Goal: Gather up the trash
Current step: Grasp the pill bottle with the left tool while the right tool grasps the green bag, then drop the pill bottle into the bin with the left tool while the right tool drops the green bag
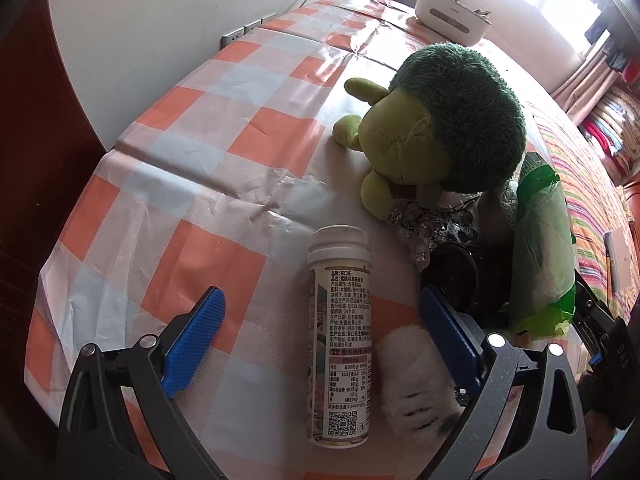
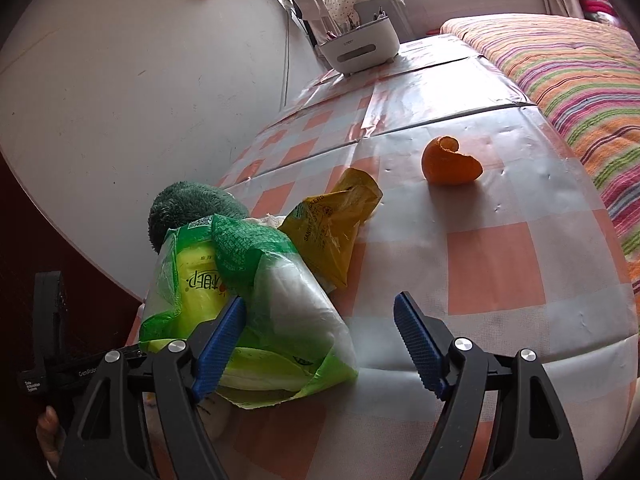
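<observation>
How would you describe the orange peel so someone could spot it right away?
Start at the checked tablecloth, on the side nearest the striped bed. The orange peel lies alone there, past the yellow wrapper. It is the only curled, bright orange scrap; its neighbours are plastic bags.

Checkered table [image 2: 496,264] bears bottle [image 1: 340,344], orange peel [image 2: 452,160], wrappers [image 2: 336,224].

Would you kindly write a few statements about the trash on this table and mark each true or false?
1. The white bottle lies on its side between the open fingers of the left gripper. True.
2. The orange peel sits inside the green bag. False: it lies apart on the tablecloth.
3. The right gripper is shut on the yellow bag. False: it is open and holds nothing.
4. A green plush toy lies on the table. True.
</observation>
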Demonstrator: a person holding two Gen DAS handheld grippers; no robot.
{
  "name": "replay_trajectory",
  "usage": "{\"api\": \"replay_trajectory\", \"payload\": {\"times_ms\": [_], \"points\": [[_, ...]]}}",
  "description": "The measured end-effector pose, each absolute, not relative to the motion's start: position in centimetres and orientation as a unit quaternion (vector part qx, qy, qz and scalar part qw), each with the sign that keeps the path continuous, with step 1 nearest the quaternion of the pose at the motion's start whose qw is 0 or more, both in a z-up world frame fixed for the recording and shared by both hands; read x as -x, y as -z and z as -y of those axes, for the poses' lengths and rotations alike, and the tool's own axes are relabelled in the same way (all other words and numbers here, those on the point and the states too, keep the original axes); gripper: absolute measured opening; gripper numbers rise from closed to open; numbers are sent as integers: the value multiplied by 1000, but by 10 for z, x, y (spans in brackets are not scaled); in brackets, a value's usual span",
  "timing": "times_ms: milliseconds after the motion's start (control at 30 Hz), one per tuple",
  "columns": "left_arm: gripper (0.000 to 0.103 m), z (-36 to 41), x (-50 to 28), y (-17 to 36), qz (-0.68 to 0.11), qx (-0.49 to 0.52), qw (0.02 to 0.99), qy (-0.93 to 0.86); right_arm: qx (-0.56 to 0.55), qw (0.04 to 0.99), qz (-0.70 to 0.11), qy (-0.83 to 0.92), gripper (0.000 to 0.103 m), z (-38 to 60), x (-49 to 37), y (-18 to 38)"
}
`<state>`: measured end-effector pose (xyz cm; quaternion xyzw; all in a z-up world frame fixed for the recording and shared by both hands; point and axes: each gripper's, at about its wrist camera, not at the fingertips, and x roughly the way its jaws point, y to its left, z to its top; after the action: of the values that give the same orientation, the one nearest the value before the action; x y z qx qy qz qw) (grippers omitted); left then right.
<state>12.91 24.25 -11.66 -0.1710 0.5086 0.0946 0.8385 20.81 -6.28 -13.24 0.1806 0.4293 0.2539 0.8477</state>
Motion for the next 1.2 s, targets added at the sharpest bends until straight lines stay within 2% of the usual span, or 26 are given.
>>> {"api": "replay_trajectory", "payload": {"times_ms": [167, 200, 267, 300, 333, 433, 900, 1200], "points": [[93, -235, -127, 118, -505, 146, 844, -102, -186, 831, -446, -275, 73, 58, -212, 137], [86, -233, -126, 118, -502, 138, 847, -105, -189, 825, -449, -286, 70, 57, -211, 137], [57, -227, -124, 116, -498, 115, 853, -107, -192, 818, -451, -301, 43, 55, -210, 137], [52, -224, -124, 115, -499, 106, 854, -105, -180, 823, -449, -298, 40, 53, -208, 135], [45, -222, -124, 114, -498, 101, 855, -101, -173, 825, -444, -305, 31, 51, -205, 132], [29, -220, -123, 114, -495, 100, 858, -94, -163, 832, -429, -312, 26, 48, -195, 125], [28, -219, -119, 95, -452, 125, 879, -81, -179, 872, -346, -295, 25, 78, -167, 86], [28, -205, -110, 56, -404, 117, 904, -81, -183, 894, -311, -266, 25, 109, -158, 68]]}}
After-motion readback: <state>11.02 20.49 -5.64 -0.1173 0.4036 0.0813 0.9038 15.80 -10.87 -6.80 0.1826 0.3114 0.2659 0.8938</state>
